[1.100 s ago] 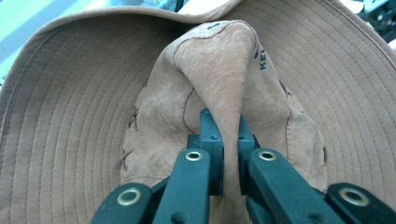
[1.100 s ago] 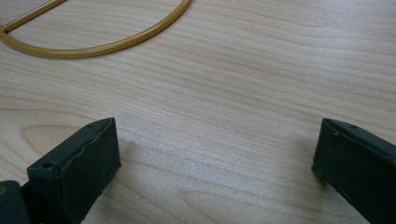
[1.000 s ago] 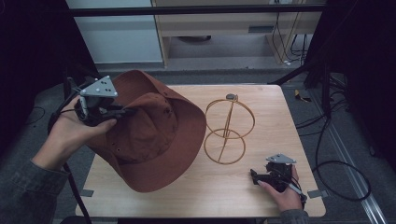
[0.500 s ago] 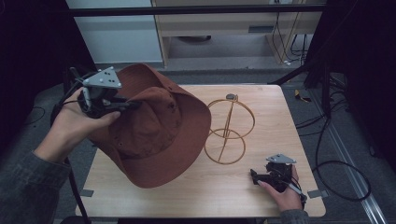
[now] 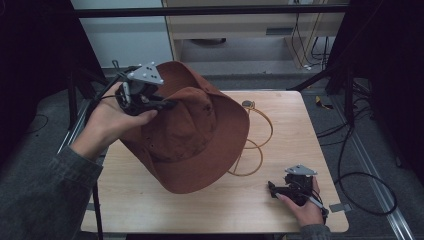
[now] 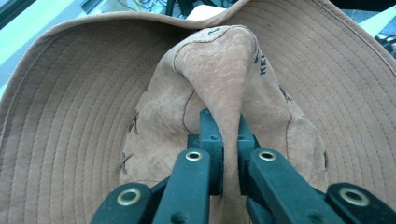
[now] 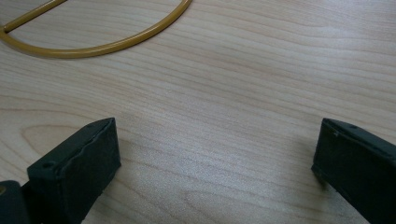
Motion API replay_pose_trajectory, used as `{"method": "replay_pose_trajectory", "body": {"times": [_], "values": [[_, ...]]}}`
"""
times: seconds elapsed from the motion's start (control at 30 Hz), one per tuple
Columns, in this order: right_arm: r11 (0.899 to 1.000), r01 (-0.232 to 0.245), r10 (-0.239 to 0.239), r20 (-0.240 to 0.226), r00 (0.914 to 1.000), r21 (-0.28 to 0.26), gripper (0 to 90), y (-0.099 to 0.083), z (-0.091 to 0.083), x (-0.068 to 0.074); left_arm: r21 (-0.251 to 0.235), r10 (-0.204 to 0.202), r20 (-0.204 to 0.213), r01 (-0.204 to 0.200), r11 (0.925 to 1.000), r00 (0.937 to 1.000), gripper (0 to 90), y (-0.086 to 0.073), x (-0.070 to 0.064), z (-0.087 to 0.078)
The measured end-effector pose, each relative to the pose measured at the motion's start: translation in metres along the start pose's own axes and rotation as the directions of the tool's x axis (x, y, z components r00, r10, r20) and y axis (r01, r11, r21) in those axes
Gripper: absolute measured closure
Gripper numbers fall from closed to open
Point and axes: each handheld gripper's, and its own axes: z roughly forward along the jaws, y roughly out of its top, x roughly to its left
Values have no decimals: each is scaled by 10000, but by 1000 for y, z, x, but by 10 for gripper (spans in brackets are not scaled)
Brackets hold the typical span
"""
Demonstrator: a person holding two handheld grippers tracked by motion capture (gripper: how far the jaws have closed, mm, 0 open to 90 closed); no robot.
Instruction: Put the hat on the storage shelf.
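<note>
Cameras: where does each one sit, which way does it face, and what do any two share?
High view: above the near table edge, looking forward and down; both forearms, left gripper, right gripper.
Left gripper view: on that gripper, jaws pinching the hat.
Right gripper view: low over the table, jaws apart.
Shared: gold wire stand, high and right views.

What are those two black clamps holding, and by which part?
The left gripper pinches the brown suede wide-brimmed hat by a fold of its crown. The right gripper is open, holding nothing.
</note>
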Motion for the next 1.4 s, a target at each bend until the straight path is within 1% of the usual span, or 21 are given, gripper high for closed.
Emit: {"method": "replay_pose_trajectory", "body": {"times": [0.07,0.13,0.23,0.33,0.43,0.47,0.57,0.67,0.7,0.73,0.8,0.83,0.9,1.0,1.07,1.13,1.17,1.2,1.4], "values": [[10000,2,-2,3,10000,0,7,0,0,0,82,186,46,-186,9998,9998,880,10,-2,5],[10000,7,-8,37,10000,16,7,0,0,0,31,214,95,-215,9998,9997,880,17,-4,10],[10000,9,-9,23,10000,22,7,0,0,0,22,393,37,-393,9992,9992,880,28,-9,18],[10000,-12,12,9,10000,24,7,0,0,0,-32,489,82,-489,9988,9988,880,39,-13,25],[10000,-20,20,-9,10000,26,7,0,0,0,-5,715,135,-715,9974,9973,880,55,-19,35],[10000,-18,18,-5,10000,25,7,0,0,0,-5,715,135,-715,9974,9973,880,55,-19,35],[10000,-14,14,-2,10000,33,7,0,0,0,-15,846,242,-846,9964,9961,880,65,-23,41],[10000,-19,19,-14,10000,23,7,0,0,0,33,921,222,-922,9957,9955,880,75,-24,50],[10000,-23,23,-11,10000,21,7,0,0,0,-60,937,212,-936,9956,9954,880,81,-24,55],[10000,-23,23,-11,10000,21,7,0,0,0,-60,937,212,-936,9956,9954,880,81,-24,55],[10000,-22,22,-8,10000,23,7,0,0,0,-53,987,241,-986,9951,9948,880,87,-25,61],[10000,-22,22,-8,10000,23,7,0,0,0,48,1035,272,-1037,9946,9943,880,90,-26,64],[10000,-20,20,-11,10000,21,7,0,0,0,93,1051,333,-1055,9944,9939,880,95,-27,70],[10000,-21,21,-10,10000,23,7,0,0,0,61,1027,388,-1030,9947,9940,880,100,-29,73],[10000,-20,20,-6,10000,30,7,0,0,0,-14,1045,505,-1046,9945,9932,880,106,-31,79],[10000,-50,51,-36,10000,52,7,0,-1,0,46,1140,546,-1144,9934,9920,880,110,-33,84],[10000,-21,21,-21,10000,24,7,0,0,0,121,1225,583,-1234,9923,9908,880,115,-36,90],[10000,-21,21,-21,10000,24,7,0,0,0,121,1225,583,-1234,9923,9908,880,115,-36,90],[10000,-21,21,-23,10000,21,7,0,0,0,221,1307,714,-1326,9909,9888,879,125,-40,103]]}}
